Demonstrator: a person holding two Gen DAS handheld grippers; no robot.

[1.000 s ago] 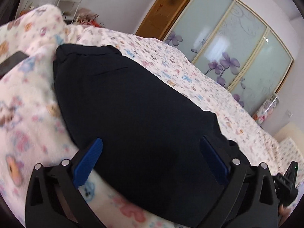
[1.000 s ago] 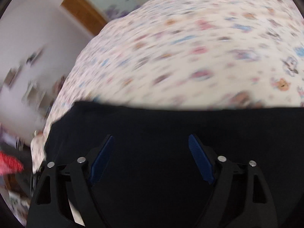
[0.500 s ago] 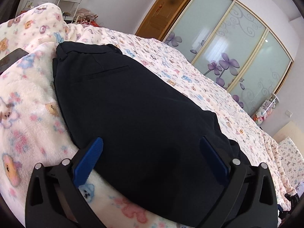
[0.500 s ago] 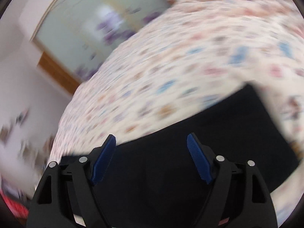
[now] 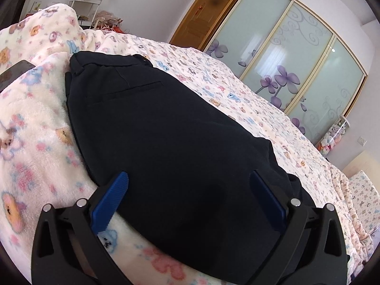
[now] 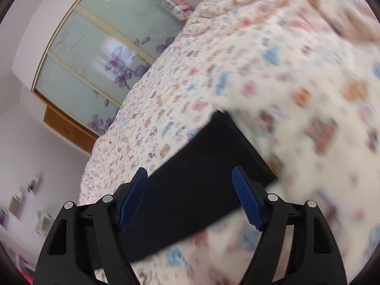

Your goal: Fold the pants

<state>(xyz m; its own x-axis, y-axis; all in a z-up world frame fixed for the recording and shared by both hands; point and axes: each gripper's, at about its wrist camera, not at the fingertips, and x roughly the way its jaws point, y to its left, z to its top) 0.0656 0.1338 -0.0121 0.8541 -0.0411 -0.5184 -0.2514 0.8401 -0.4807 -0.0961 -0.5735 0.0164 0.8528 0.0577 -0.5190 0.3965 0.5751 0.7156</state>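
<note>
A: How is the left gripper [image 5: 188, 198] seen to be set?

B: It is angled down over the bed, its two blue pads spread wide. Nothing is gripped; the dark pants [image 5: 166, 137] are merely framed between the pads, and contact cannot be told.

A: And the right gripper [image 6: 190, 197]?

B: It is also pointed downward, with the view rolled so that the room appears tilted. Its jaws have just been closing a little, yet they are seen well apart. No cloth is pinched between them; the leg end of the pants [image 6: 201, 178] is seen past the fingertips, with the hem toward the upper right. The picture is blurred, so finer detail is not to be made out.

A: Where are the pants placed?

B: They are laid flat on a fleece blanket [image 5: 35, 142] printed with bears. In the left wrist view the waistband and a welt pocket are seen at the far end.

A: What is seen further out?

B: A dark phone-like object [image 5: 14, 73] is lying on the blanket at the left edge. Beyond the bed, a wardrobe with frosted sliding doors [image 5: 285, 59] bearing purple flowers is seen, and a wooden door [image 5: 201, 16] beside it.
</note>
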